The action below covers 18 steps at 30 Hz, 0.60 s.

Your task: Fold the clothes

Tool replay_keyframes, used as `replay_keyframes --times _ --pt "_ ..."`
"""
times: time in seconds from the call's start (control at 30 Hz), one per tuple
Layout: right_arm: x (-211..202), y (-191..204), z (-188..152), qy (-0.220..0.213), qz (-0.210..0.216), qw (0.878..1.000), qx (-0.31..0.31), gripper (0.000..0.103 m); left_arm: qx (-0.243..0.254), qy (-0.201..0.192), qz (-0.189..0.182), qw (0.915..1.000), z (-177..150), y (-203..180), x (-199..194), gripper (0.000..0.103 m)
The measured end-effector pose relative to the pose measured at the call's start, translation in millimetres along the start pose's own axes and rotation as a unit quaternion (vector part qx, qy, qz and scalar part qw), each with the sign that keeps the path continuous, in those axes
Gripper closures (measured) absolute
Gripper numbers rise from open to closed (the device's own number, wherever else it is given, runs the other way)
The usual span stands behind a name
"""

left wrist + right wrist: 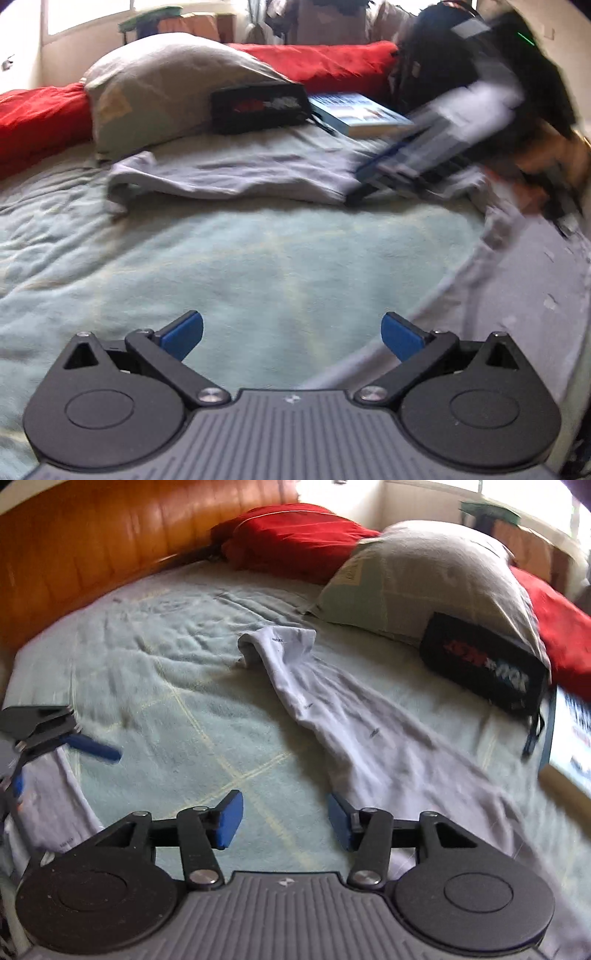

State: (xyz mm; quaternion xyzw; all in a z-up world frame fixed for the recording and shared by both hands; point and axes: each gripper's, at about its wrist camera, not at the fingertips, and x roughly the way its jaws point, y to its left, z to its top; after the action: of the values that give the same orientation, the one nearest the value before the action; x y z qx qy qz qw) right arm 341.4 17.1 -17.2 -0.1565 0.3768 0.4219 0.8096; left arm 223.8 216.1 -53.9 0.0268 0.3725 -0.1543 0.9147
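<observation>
Right wrist view: right tool [284, 821] spread, empty, above bed [166, 672]; left tool [291, 338] likewise spread, empty. Shirt [351, 731] lies flat across bed, sleeve bunched. Judged between folds; next needs fresh edge grips.

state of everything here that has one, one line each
left gripper: open, nothing between the pads
right gripper: open, empty, above the blanket
grey garment: lying crumpled and loose on the blanket, not folded
blanket: spread out, wrinkled
book: closed, lying flat
</observation>
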Motion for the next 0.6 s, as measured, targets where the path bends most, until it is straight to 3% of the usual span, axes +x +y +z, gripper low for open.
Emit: replay_keyframes --times 0.13,0.27,0.37,0.5,0.6 --pt "-10 6 -19 -0.003 -0.005 0.999 0.043 0.033 -0.063 -0.031 0.013 0.9974 16 49 13 0.001" --pt "-25 11 -48 -0.02 -0.013 0.998 0.062 0.027 -0.162 -0.066 -0.025 0.9843 44 96 40 0.001" --pt "-29 9 -66 -0.034 -0.012 0.996 0.079 0.019 -0.181 -0.062 -0.046 0.9805 59 112 69 0.001" --pt "-26 4 -83 -0.04 0.001 0.994 0.099 0.018 -0.191 -0.029 -0.038 0.9804 69 118 113 0.001" --pt "-21 -1 -89 -0.042 0.018 0.992 0.115 0.018 -0.181 -0.041 -0.026 0.9823 74 122 129 0.001"
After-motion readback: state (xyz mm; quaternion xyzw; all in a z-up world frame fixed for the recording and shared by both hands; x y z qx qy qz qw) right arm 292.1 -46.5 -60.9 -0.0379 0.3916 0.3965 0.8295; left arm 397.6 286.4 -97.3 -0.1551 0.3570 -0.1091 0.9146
